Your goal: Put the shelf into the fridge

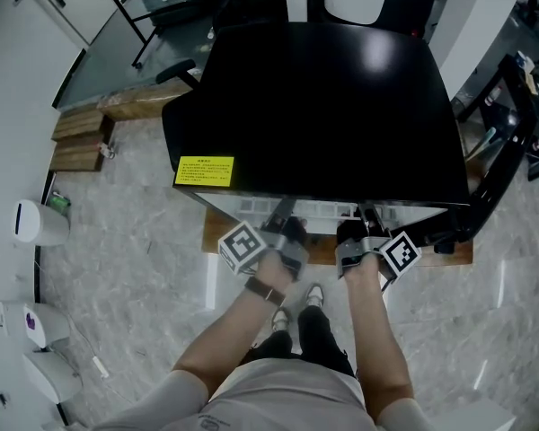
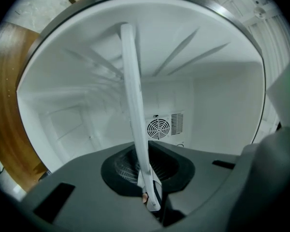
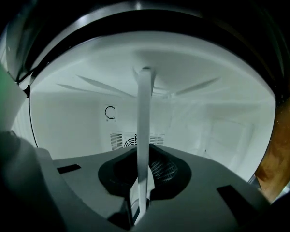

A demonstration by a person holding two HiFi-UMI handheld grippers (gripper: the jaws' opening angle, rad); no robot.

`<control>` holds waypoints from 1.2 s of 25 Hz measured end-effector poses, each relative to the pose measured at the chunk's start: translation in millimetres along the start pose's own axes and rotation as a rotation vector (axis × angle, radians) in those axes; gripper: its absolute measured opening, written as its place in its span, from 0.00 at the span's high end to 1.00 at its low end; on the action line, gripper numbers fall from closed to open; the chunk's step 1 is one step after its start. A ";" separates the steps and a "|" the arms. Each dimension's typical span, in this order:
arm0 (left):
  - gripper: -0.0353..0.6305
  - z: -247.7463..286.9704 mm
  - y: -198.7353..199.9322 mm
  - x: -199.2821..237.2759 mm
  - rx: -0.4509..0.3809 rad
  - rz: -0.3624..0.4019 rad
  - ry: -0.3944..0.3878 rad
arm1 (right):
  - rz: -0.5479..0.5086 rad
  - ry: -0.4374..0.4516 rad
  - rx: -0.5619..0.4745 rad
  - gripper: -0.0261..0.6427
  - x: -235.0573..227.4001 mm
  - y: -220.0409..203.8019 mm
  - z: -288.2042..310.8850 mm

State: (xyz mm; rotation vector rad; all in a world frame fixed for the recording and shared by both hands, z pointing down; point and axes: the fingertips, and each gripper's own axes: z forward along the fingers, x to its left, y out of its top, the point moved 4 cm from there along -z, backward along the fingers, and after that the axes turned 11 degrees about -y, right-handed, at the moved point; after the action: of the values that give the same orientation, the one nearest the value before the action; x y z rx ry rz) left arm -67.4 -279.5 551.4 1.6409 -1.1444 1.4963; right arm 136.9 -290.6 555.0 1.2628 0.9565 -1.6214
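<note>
L tool [image 2: 152, 197] & R tool [image 3: 140, 197] each grip the shelf [image 2: 133, 95] front edge, which reaches into the fridge [image 1: 323, 106]. Insertion step in hand. Next prob. needs an even, level push from both sides.

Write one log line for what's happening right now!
left gripper: shut on shelf | right gripper: shut on shelf | shelf: reaching into fridge | fridge: open, white inside
</note>
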 end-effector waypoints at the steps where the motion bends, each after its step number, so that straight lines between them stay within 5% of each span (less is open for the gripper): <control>1: 0.90 1.6 1.1 0.3 -0.002 -0.001 0.000 | 0.000 0.001 -0.002 0.89 0.3 0.4 2.0; 30: 0.90 11.1 -12.6 0.1 -0.009 0.006 -0.025 | -0.009 0.035 -0.015 0.89 -0.6 -3.3 -0.9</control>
State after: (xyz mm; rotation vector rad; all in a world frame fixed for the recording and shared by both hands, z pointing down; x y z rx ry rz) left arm -51.2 -284.0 551.1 1.6558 -1.1689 1.4759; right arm 134.2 -288.6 555.6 1.2823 0.9954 -1.6014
